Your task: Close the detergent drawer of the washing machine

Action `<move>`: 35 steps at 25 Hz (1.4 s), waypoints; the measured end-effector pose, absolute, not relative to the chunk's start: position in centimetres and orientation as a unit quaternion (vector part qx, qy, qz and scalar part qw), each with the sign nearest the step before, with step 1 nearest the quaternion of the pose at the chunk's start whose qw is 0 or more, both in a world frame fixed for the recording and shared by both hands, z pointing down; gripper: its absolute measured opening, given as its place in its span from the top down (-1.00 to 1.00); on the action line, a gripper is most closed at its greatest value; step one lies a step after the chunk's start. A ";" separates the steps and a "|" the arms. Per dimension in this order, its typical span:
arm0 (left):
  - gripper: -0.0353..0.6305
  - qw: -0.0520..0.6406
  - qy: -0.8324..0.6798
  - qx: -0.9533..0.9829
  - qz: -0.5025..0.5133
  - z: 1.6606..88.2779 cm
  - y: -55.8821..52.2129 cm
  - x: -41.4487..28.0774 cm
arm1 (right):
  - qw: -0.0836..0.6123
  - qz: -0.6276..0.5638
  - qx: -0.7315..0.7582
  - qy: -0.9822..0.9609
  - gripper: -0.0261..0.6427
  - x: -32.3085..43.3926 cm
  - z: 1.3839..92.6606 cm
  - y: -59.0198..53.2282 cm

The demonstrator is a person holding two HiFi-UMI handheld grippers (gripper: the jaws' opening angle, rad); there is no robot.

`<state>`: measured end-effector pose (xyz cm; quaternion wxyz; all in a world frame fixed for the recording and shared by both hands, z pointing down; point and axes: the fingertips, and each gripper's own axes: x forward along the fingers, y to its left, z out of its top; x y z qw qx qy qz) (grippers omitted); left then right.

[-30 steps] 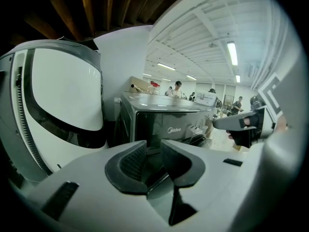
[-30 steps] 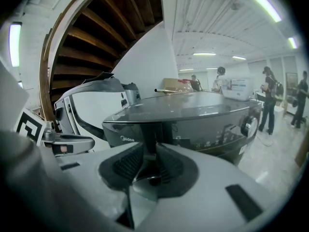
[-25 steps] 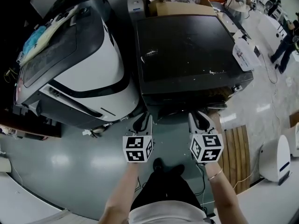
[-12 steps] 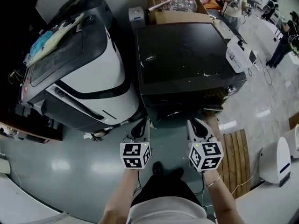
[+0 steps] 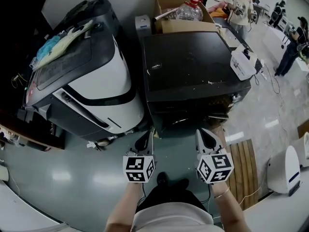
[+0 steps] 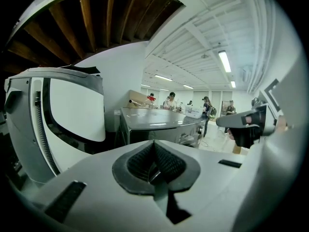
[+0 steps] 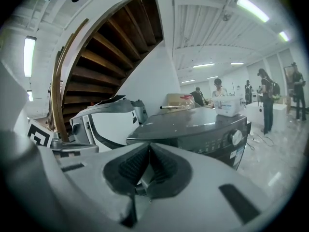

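The dark washing machine [image 5: 193,64] stands ahead of me, its front panel [image 5: 193,108] facing my grippers. In the right gripper view its control panel carries a round knob [image 7: 235,137]; I cannot make out the detergent drawer in any view. My left gripper [image 5: 145,141] hangs in front of the machine's left front corner, apart from it. Its jaws are closing and the ribbed pads [image 6: 166,164] meet with nothing between them. My right gripper [image 5: 206,138] hangs beside it, before the right half of the front, shut and empty, pads [image 7: 161,166] together.
A white and black machine [image 5: 91,81] stands close on the left. Behind the washer is a cardboard box [image 5: 181,13] with a plastic bottle. A white box [image 5: 244,62] sits at its right edge. A slatted wooden board [image 5: 244,158] lies on the floor at right. People stand far back.
Both grippers have drawn back from the washing machine's front toward me and risen a little. The gap between their tips and the front panel has grown.
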<state>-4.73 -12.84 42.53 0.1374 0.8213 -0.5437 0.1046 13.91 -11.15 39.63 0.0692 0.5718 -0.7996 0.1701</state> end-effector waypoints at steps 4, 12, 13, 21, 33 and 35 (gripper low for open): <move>0.91 0.133 -0.544 0.823 0.095 41.9 -12.4 -4.9 | 0.071 0.161 0.568 -0.804 0.91 13.9 39.3 -10.6; 0.91 0.135 -0.549 0.820 0.087 41.7 -12.1 -5.7 | 0.066 0.148 0.558 -0.814 0.92 13.6 38.7 -10.4; 0.91 0.136 -0.549 0.820 0.086 41.7 -12.0 -5.7 | 0.070 0.146 0.557 -0.815 0.92 13.5 38.8 -10.3; 0.91 0.137 -0.549 0.820 0.083 41.6 -12.2 -6.0 | 0.073 0.155 0.558 -0.812 0.92 13.1 39.0 -10.4; 0.91 0.153 -0.548 0.819 0.079 42.1 -12.5 -6.2 | 0.085 0.150 0.559 -0.811 0.92 12.8 39.2 -10.7; 0.91 0.156 -0.546 0.820 0.078 42.2 -12.5 -6.2 | 0.087 0.149 0.556 -0.813 0.92 12.6 39.3 -10.6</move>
